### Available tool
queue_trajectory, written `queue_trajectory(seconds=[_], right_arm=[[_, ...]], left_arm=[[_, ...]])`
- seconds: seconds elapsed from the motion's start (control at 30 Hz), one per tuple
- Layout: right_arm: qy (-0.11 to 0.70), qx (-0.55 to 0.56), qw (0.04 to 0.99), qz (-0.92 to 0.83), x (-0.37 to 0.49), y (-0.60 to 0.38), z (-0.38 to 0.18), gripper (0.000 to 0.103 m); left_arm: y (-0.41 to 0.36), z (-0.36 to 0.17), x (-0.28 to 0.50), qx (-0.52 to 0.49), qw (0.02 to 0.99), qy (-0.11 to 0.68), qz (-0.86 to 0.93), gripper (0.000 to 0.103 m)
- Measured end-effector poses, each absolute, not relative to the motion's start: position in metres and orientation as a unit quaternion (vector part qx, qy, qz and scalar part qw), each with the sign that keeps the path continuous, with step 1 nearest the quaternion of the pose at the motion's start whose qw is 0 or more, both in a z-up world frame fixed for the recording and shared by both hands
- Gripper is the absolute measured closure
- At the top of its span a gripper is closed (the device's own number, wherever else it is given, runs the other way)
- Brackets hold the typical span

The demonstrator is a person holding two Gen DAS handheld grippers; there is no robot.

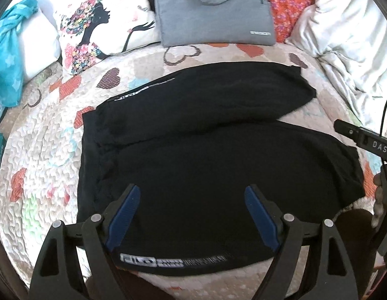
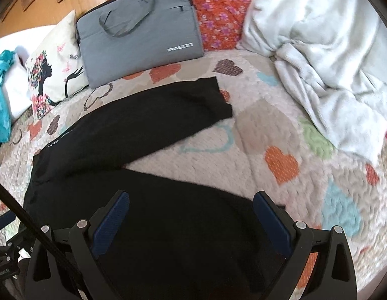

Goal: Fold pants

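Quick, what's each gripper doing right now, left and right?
Left gripper: open, over the black pants, holding nothing.
Right gripper: open, holding nothing.

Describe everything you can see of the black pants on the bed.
The pants are black, soft knit by the look, lying flat and unfolded on the heart-print quilt. The two legs spread apart in a V, the far leg angling toward the grey bag without touching it. White lettering runs along each leg. The left gripper and right gripper hover open over the near leg.

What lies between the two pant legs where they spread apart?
Only bare quilt: a wedge of it separates the far leg from the near leg, clearest in the right wrist view.
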State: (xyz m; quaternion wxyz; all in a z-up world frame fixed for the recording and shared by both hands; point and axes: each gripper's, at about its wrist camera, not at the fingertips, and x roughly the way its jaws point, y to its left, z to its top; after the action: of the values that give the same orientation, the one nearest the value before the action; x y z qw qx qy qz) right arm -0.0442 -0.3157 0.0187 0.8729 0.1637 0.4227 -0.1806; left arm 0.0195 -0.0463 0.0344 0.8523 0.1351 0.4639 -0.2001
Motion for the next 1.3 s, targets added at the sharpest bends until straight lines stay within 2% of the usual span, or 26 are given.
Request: queue_trajectory(seconds=[0.43, 0.67, 0.97, 1.3], right_arm=[[0.443, 0.15, 0.871, -0.151, 0.041, -0.334, 0.005, 0.002], [0.435, 0.15, 0.881, -0.111, 0.098, -0.373, 0.017, 0.002], [0.471, 0.127, 0.873, -0.017, 0.184, -0.381, 0.007, 0.002], [0.496, 0.102, 0.863, 0.002, 0.224, -0.394, -0.011, 0.003]], left_arm=[[-0.008, 0.017, 0.116, 0.124, 0.856, 0.477, -0.153, 0.018], [0.037, 0.024, 0.197, 0.086, 0.854, 0.495, -0.137, 0.018], [0.047, 0.0, 0.278, 0.07, 0.83, 0.519, -0.192, 0.018], [0.042, -0.024, 0.306, 0.087, 0.818, 0.533, -0.199, 0.018]])
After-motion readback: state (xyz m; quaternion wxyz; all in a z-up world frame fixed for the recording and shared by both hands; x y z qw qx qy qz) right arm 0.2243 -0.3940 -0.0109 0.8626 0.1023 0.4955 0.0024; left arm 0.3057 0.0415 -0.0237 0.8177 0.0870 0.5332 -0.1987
